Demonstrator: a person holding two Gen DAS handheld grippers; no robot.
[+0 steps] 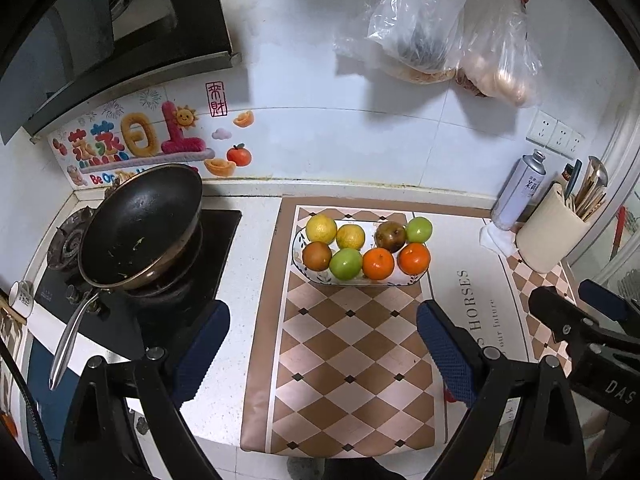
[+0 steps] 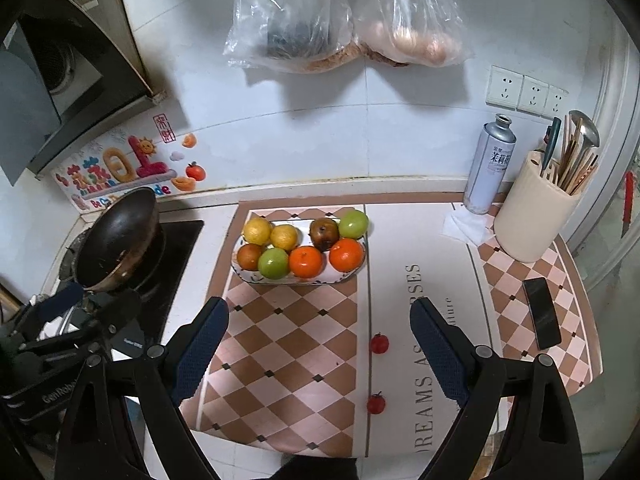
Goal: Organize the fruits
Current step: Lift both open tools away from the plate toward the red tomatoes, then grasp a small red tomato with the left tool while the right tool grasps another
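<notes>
A patterned oblong plate (image 1: 400,281) (image 2: 336,278) at the back of the checkered mat holds several fruits: two yellow, two brown, two green and two oranges (image 1: 378,264) (image 2: 306,262). Two small red fruits lie on the mat nearer me, one (image 2: 379,343) further away and one (image 2: 376,403) closer. My left gripper (image 1: 323,354) is open and empty above the mat, well short of the plate. My right gripper (image 2: 319,354) is open and empty; both small red fruits lie between its fingers' lines. Each gripper shows at the edge of the other's view.
A black frying pan (image 1: 140,226) (image 2: 116,246) sits on the stove at the left. A spray can (image 2: 490,164), a cream utensil holder (image 2: 532,208) and a tissue (image 2: 466,224) stand at the back right. A black phone (image 2: 542,314) lies on the right. Plastic bags (image 2: 340,12) hang on the wall.
</notes>
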